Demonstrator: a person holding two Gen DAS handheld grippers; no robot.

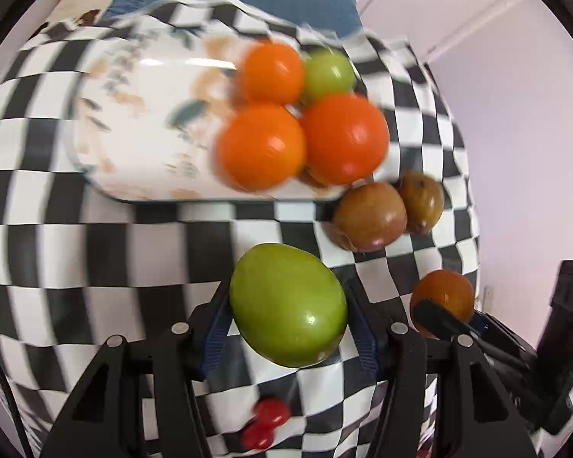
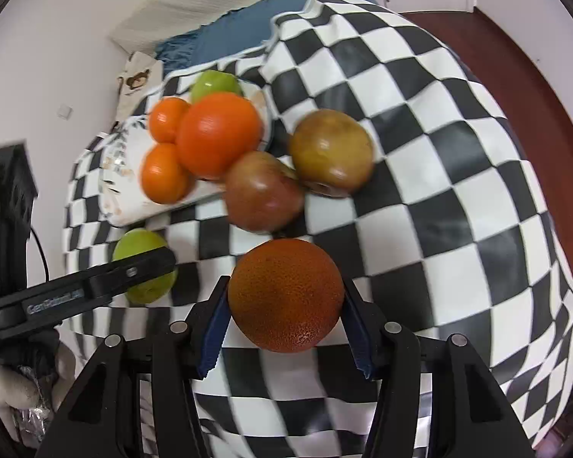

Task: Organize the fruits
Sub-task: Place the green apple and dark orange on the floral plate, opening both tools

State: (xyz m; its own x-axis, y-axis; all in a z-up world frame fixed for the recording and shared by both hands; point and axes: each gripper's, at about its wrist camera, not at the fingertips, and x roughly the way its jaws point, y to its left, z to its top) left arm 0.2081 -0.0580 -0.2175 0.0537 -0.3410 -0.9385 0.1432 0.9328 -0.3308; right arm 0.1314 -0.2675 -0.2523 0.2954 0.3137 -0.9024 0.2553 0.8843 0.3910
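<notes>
The left claw [image 1: 288, 328] grips a large green fruit [image 1: 288, 305], lifted over the checkered cloth [image 1: 95, 248]. From the left wrist alone you see small red fruits [image 1: 265, 423] at six o'clock. The floral tray [image 1: 141, 114] at eleven o'clock holds three orange fruits [image 1: 261, 145] and a small green one [image 1: 328, 72]. At three o'clock the right claw [image 2: 286, 316] clamps a dark orange [image 2: 285, 294]; only its camera shows the wooden floor [image 2: 534, 76].
</notes>
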